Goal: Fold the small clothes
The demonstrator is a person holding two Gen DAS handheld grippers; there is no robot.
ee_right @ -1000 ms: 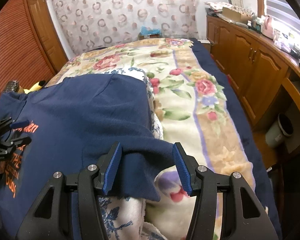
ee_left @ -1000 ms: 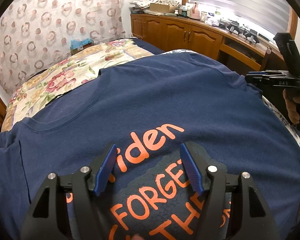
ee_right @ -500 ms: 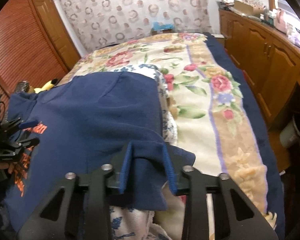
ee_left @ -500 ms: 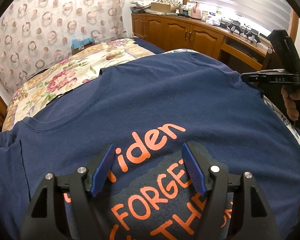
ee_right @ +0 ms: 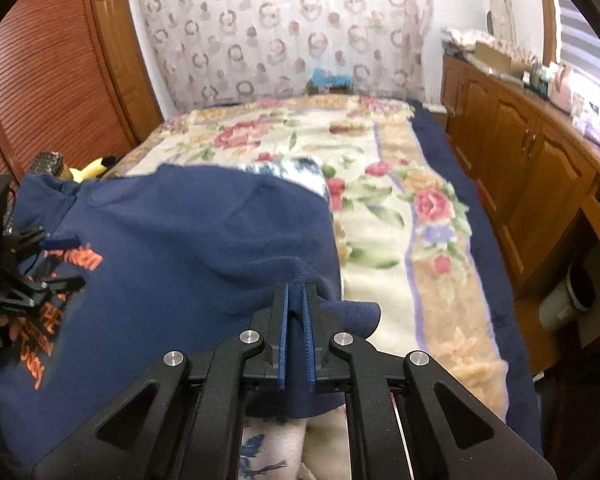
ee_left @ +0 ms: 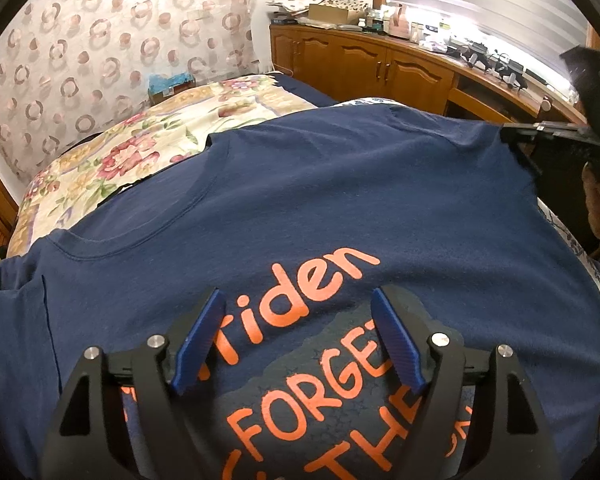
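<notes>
Nearest in the right wrist view: the right gripper (ee_right: 295, 300), its blue pads (ee_right: 283, 336) drawn together on a fold of cloth. The pinch sits at the sleeve end of a navy T-shirt (ee_right: 188, 248); the fabric bunches between the pads and a loose flap hangs past them toward the blanket.

Left wrist view: the left gripper (ee_left: 296, 340) stands over the orange lettering on the shirt's chest, jaws apart and opening wider, nothing pinched between them. Whether the tips touch the cloth, cannot tell.

The shirt lies spread face up on the bed, over a floral blanket (ee_right: 400, 208), neckline away from the left gripper. The cloth looks like thin, limp, light knit. Judgement: it will drape and sag from any single hold, will not keep a crease by itself, and will drag on the fuzzy blanket rather than slide. Not fragile. The printed patch is likely a little stiffer than the rest.

Best holds, as judged: hems, sleeve ends and shoulder seams, where the layers are doubled. A mid-panel pinch would likely gather only the top layer.

Farther off: a wooden cabinet (ee_right: 532, 152) along the right and a patterned curtain (ee_right: 284, 32) behind the bed.
</notes>
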